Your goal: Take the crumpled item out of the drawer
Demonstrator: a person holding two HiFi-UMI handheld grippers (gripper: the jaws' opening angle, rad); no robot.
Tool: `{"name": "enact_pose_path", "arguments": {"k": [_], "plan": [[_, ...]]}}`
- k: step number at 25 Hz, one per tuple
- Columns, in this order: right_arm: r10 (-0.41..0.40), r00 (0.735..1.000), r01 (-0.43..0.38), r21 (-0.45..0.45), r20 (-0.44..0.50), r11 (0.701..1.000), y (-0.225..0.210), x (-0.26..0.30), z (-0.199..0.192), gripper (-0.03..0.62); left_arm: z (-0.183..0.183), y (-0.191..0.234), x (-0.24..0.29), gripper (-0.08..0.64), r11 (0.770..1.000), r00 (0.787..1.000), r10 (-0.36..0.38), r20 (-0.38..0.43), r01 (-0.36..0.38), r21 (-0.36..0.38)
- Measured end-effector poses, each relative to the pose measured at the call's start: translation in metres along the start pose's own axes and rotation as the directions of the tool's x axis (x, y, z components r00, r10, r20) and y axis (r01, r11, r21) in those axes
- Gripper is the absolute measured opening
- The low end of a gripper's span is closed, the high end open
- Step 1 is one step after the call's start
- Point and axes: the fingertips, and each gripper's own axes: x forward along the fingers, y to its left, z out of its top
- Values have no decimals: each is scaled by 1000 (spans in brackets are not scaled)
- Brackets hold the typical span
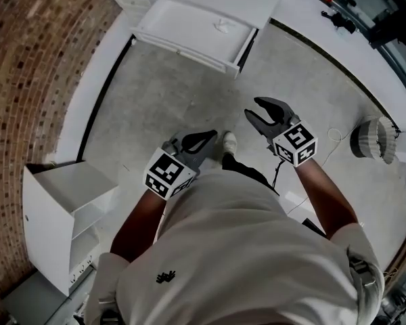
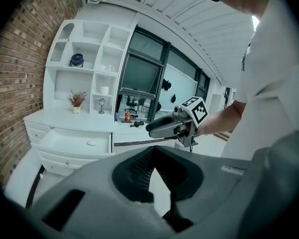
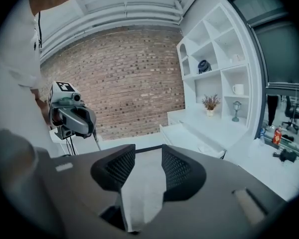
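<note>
A small white crumpled item (image 1: pixel 222 26) lies inside the open white drawer (image 1: pixel 189 51) of the cabinet ahead of me; it also shows in the left gripper view (image 2: pixel 91 143) and the right gripper view (image 3: pixel 205 149). Both grippers hover over the concrete floor, well short of the drawer. My left gripper (image 1: pixel 212 135) has its tips together with nothing between them (image 2: pixel 152 151). My right gripper (image 1: pixel 252 107) is a little closer to the drawer, its jaws apart and empty (image 3: pixel 148 151).
A low white shelf unit (image 1: pixel 61 208) stands at my left against the brick wall (image 1: pixel 34 66). A round white ribbed object (image 1: pixel 372 138) and a thin cable (image 1: pixel 333 135) lie on the floor to the right. The person's shoe (image 1: pixel 229 141) is between the grippers.
</note>
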Motion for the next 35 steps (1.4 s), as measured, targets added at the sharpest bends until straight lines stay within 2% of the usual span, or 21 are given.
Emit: {"name": "enact_pose_path", "arguments": {"k": [9, 16, 25, 31, 35], "plan": [[59, 998, -60, -27, -24, 998, -98, 41, -3, 183, 35, 46, 67, 8, 997, 998, 68, -12, -68, -23], [61, 996, -64, -59, -59, 996, -138, 85, -1, 187, 53, 83, 87, 6, 997, 998, 68, -10, -68, -46], [-12, 990, 1, -75, -142, 997, -199, 164, -11, 187, 67, 166, 101, 8, 1000, 1000, 0, -29, -1, -27], [-69, 980, 62, -43, -189, 997, -247, 221, -12, 187, 82, 236, 116, 6, 999, 998, -46, -48, 45, -18], [-91, 966, 91, -13, -240, 996, -265, 259, -25, 187, 87, 274, 119, 6, 996, 994, -82, -70, 80, -39]]}}
